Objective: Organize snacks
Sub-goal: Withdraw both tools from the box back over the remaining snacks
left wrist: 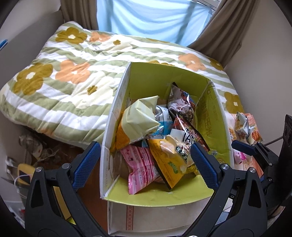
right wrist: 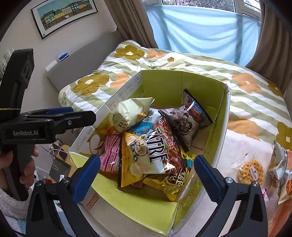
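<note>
A green-lined cardboard box holds several snack packets: a pale yellow bag, a pink packet, a yellow bag and a dark chocolate bag. My left gripper is open and empty above the box's near end; it also shows in the right wrist view at the left. My right gripper is open and empty over the box's near edge. A wrapped waffle and other packets lie right of the box.
The box stands against a flowered quilt. Clutter with a yellow item lies on the floor at the left. Curtains and a blue cloth hang behind. A framed picture is on the wall.
</note>
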### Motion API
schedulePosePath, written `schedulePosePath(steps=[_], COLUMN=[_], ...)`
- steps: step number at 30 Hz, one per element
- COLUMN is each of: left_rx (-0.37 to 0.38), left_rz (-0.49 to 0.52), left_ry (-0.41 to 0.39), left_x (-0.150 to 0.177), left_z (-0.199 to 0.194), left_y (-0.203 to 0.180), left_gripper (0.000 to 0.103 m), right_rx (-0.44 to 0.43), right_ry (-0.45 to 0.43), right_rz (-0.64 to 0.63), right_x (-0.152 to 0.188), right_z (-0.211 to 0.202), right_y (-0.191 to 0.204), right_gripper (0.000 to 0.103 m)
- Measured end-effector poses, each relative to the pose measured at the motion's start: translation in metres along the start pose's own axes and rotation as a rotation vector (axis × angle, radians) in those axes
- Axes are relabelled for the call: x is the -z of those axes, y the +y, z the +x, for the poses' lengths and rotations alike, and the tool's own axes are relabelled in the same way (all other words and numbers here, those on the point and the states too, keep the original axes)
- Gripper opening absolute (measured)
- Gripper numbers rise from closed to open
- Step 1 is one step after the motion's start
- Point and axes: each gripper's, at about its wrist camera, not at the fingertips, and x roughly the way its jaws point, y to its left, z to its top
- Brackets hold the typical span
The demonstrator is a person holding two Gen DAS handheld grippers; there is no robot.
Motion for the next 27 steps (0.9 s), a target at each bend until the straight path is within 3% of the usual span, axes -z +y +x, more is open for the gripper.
schedulePosePath(steps=[10, 15, 27], left_rx=[0.075, 0.140, 0.264], left_rz=[0.046, 0.102, 0.241], left_ry=[-0.045, -0.079, -0.068], left_x=[0.015, 0.018, 0.040], left_z=[-0.031, -0.043, -0.035], left_y=[-0.018, -0.037, -0.135], left_gripper=[0.098, 0.098, 0.098], right_rx=[0.070, 0.159, 0.377], right_ry=[-0.086, -0.159, -0.197], right_rz=[0.060, 0.095, 0.306], right_x=[0.015, 0.031, 0.110], right_z=[-0.037, -0.070, -0.142], right_y=[0.002, -0.001, -0.076], right_gripper=[0.102, 0.102, 0.102])
